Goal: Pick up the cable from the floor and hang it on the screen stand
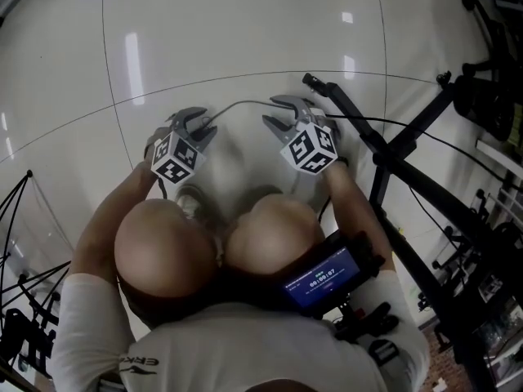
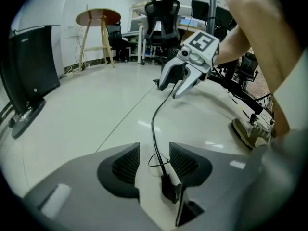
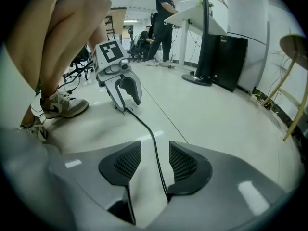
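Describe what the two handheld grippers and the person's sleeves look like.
Both the left grey plastic two-jaw gripper and the right gripper have curved jaws lined with dark ribbed pads, and each carries a white cube printed with black square markers. The person's top is white with short sleeves.

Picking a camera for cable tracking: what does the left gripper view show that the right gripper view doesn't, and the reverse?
Only the left gripper view: the plug end of the cable, lying between that gripper's open jaws; the right gripper farther along; a round wooden table.
Only the right gripper view: the left gripper, a standing person at a desk, a black cabinet.
Both: the cable running over the white floor and in between open jaws.
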